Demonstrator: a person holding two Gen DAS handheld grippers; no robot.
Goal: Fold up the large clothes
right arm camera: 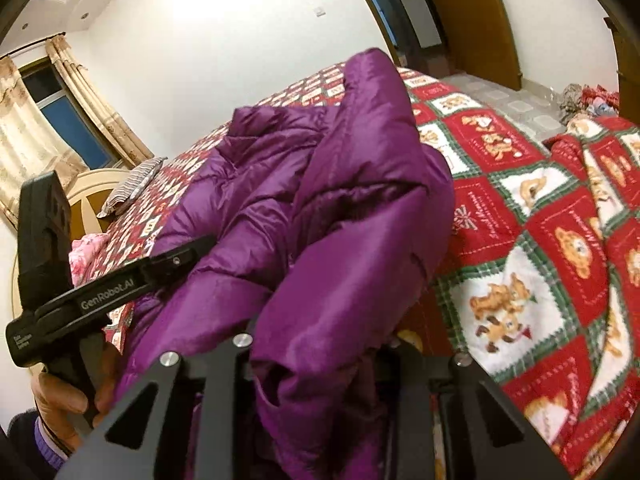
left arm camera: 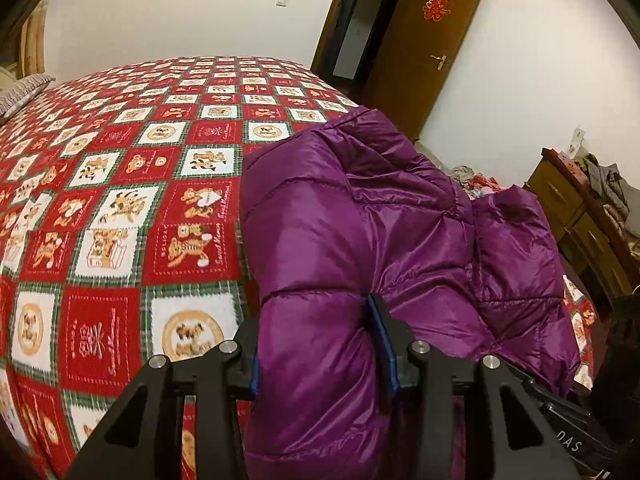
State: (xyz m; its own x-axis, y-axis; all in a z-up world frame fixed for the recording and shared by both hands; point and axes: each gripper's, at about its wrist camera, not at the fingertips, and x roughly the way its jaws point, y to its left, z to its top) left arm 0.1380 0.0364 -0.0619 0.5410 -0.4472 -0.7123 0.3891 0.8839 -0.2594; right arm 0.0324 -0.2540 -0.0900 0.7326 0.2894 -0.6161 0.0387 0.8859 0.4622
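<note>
A puffy purple down jacket (left arm camera: 360, 240) lies bunched on the bed, its near edge lifted off the cover. My left gripper (left arm camera: 316, 354) is shut on a thick fold of it, with the blue pads (left arm camera: 386, 344) pressing into the fabric from both sides. In the right wrist view the jacket (right arm camera: 340, 208) rises in a tall ridge, and my right gripper (right arm camera: 320, 348) is shut on a bunched fold that hides its fingertips. The left gripper's black body (right arm camera: 108, 292) shows at the left, held by a hand (right arm camera: 68, 396), its tip buried in the jacket.
The bed carries a red, white and green checked blanket (left arm camera: 120, 200) with bear pictures. A striped pillow (right arm camera: 132, 188) and cream headboard (right arm camera: 86, 196) are at the far end. A brown door (left arm camera: 424, 40) stands open beyond the bed, and a wooden dresser (left arm camera: 576, 216) piled with clothes is at the right.
</note>
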